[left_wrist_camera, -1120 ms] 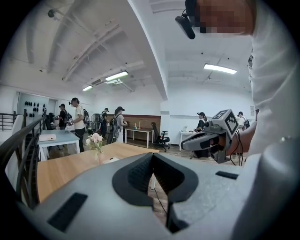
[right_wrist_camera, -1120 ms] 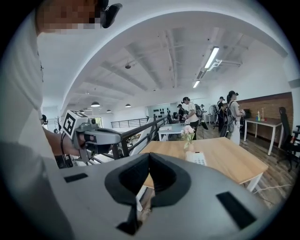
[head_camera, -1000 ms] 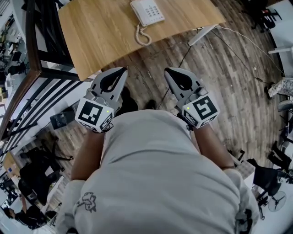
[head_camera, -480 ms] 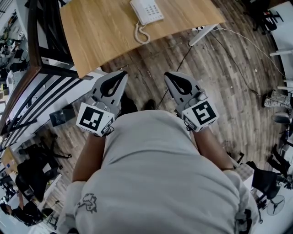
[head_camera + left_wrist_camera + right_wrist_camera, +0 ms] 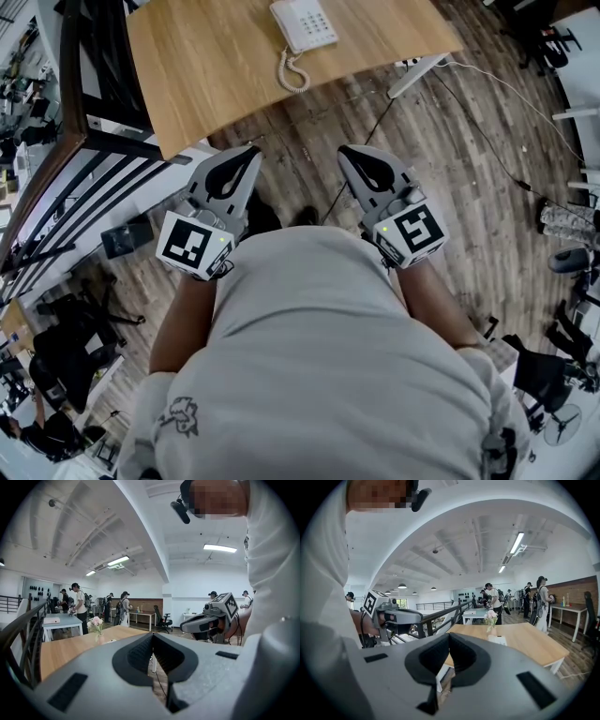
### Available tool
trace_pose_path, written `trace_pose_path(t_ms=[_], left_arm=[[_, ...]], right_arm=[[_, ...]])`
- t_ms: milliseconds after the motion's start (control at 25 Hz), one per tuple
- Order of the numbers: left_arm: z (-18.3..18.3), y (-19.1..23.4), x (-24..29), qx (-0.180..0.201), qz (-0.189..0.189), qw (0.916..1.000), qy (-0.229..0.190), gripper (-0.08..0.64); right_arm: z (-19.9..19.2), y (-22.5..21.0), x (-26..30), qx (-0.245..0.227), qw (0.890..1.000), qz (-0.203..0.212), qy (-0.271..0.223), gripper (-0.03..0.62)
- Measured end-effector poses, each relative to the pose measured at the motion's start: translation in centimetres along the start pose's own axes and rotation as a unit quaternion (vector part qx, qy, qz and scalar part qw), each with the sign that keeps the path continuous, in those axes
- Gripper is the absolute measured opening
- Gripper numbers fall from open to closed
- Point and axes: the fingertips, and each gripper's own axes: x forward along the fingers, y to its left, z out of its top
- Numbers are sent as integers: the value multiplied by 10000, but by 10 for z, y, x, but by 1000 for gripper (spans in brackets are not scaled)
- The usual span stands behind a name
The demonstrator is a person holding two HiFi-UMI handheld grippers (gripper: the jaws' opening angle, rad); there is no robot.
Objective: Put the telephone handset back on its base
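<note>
A white telephone (image 5: 303, 23) with a keypad sits on the far part of a wooden table (image 5: 206, 66), its coiled cord (image 5: 292, 73) lying towards me. I cannot tell the handset apart from the base. In the right gripper view the telephone (image 5: 497, 640) shows as a small white shape beside a vase of flowers (image 5: 491, 619). Both grippers hang over the wooden floor, well short of the table and close to my body. My left gripper (image 5: 251, 151) and my right gripper (image 5: 346, 151) are shut with nothing between their jaws. Each shows in the other's view: right gripper (image 5: 211, 620), left gripper (image 5: 393, 616).
A black railing (image 5: 84, 141) runs along the left beside the table. A white table leg (image 5: 412, 73) and a thin cable (image 5: 469, 103) lie on the floor to the right. Several people (image 5: 77, 597) stand among other tables far back.
Both grippers stay shut and almost where they were, side by side in front of my body. The table and telephone have shifted only slightly in the head view.
</note>
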Motion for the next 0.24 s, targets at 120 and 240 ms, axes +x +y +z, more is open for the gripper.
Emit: trace_pose_path(t_ms=[120, 240], left_arm=[[1, 1, -1, -5, -1, 10000, -10, 6], [1, 2, -1, -2, -13, 10000, 1, 6]], right_arm=[[-1, 1, 3, 9, 10000, 28, 18, 6], [1, 2, 6, -3, 10000, 42, 26, 6]])
